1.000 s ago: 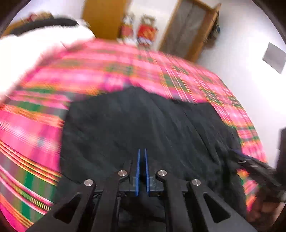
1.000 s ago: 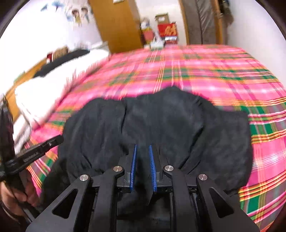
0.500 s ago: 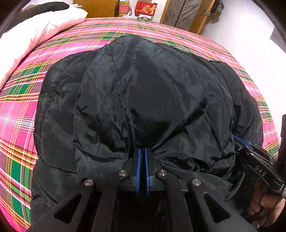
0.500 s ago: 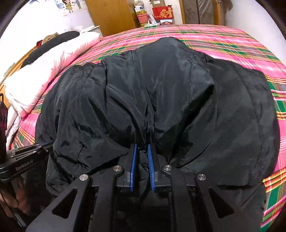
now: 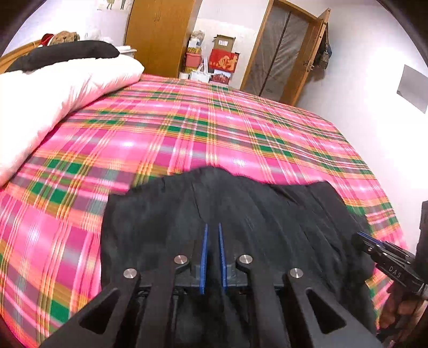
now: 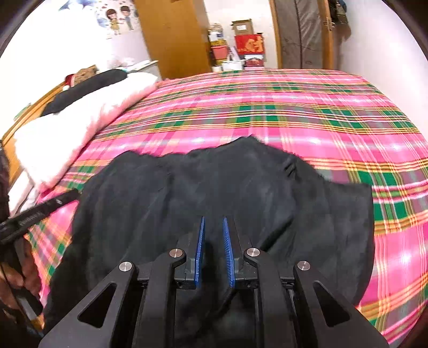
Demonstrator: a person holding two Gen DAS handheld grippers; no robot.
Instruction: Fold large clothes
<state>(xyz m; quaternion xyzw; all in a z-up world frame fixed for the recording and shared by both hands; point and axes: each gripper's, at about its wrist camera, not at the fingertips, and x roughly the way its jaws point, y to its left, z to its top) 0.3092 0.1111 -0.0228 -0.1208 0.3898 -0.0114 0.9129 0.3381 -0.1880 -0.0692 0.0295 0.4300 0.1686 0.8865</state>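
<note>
A bedroom with white walls lay behind the scene, with a wooden wardrobe [image 5: 157,34], stacked boxes [image 5: 214,61] by an open door [image 5: 283,50], and a cartoon sticker [image 6: 120,18] on the wall. The bed [image 5: 187,128] was covered in a pink, green and orange plaid sheet, with a white duvet [image 5: 48,96] and a black pillow [image 5: 64,53] heaped along its left side.

The black garment [image 6: 214,187] lay spread on the near part of the bed, its far edge wavy and blurred against the plaid.

The left claw [image 5: 212,233] had its blue pads a narrow slit apart and its jaws were opening, with black cloth gathered between them. The right claw [image 6: 214,230] likewise showed a small gap, also opening, with a fold of the garment running between its pads. Each claw appeared at the edge of the other's view, gripped by a hand [image 6: 16,273].
</note>
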